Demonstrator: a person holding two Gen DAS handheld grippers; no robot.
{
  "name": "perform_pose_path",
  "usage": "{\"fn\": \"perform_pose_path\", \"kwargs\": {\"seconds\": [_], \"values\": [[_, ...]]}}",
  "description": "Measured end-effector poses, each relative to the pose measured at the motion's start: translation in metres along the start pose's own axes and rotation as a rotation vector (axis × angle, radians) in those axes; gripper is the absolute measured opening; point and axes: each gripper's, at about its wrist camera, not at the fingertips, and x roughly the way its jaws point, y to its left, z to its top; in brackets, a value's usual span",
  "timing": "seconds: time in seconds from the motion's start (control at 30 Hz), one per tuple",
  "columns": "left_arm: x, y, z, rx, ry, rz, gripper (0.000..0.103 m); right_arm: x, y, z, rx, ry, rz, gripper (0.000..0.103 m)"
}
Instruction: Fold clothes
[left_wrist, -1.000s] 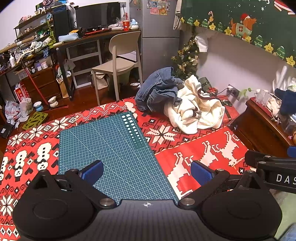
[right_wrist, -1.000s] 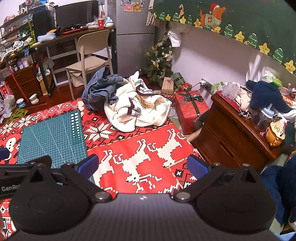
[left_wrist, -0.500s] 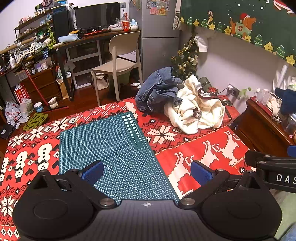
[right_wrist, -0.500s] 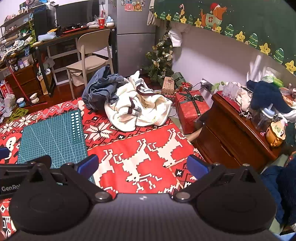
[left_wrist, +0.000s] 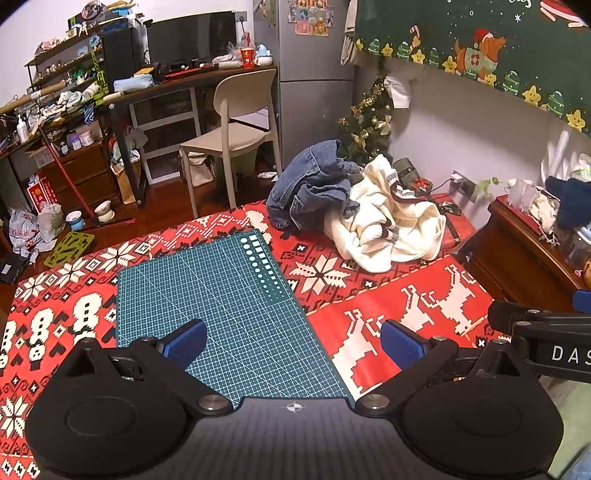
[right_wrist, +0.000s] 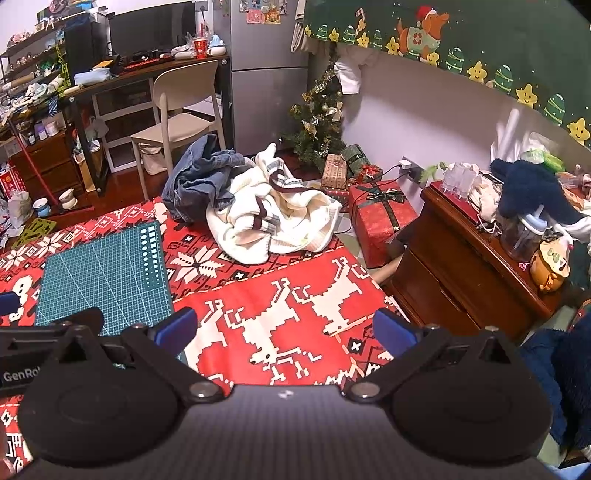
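Note:
A crumpled cream sweater (left_wrist: 388, 229) (right_wrist: 273, 218) with dark striped trim lies at the far edge of the red Christmas blanket (left_wrist: 388, 295) (right_wrist: 280, 295). A blue denim garment (left_wrist: 310, 181) (right_wrist: 199, 177) is heaped against its left side, touching it. My left gripper (left_wrist: 293, 343) hangs open over the green cutting mat (left_wrist: 218, 302) (right_wrist: 103, 273), well short of the clothes. My right gripper (right_wrist: 282, 328) hovers open above the reindeer pattern, nothing between its fingers. Its black body shows at the right edge of the left wrist view.
A dark wooden cabinet (right_wrist: 465, 266) crowded with small items stands at the right. Wrapped gift boxes (right_wrist: 380, 214) and a small Christmas tree (right_wrist: 317, 125) sit behind the clothes. A beige chair (left_wrist: 229, 140) and a cluttered desk (left_wrist: 166, 85) stand beyond the blanket.

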Motion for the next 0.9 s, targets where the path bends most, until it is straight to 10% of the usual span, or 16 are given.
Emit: {"fn": "perform_pose_path", "kwargs": {"seconds": [0.9], "values": [[0.03,0.009,0.0,-0.047,-0.035,-0.093,0.1,0.029,-0.005,-0.003,0.014,-0.026,0.049,0.102]]}}
